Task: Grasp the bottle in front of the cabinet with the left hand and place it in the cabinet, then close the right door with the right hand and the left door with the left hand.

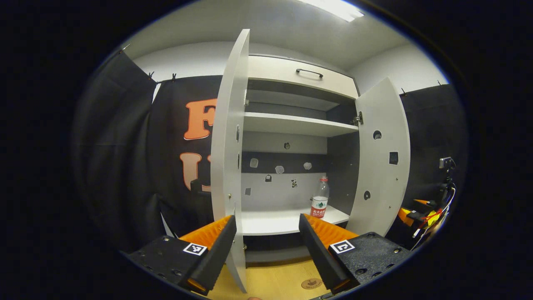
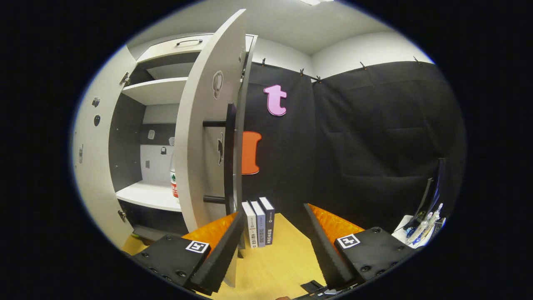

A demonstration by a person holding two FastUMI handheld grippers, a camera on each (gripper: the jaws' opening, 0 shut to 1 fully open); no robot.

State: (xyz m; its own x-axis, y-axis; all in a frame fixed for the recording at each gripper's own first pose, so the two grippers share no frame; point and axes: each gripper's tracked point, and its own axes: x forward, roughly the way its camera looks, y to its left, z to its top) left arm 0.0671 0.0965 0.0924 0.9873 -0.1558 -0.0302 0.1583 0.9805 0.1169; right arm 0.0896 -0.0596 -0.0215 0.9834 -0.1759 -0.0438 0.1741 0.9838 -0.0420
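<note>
The clear bottle with a red label stands upright on the lower shelf of the white cabinet, near its right wall. Both doors stand open. In the left gripper view, my left gripper is open, and the edge of the left door runs down just inside its left finger. In the right gripper view, my right gripper is open beside the right door, whose black bar handle rises just above its left finger. That door hides most of the bottle.
Three books stand upright on the wooden tabletop just right of the right door. A drawer with a black handle tops the cabinet. Cables and orange gear lie at the right; pens sit at the far right.
</note>
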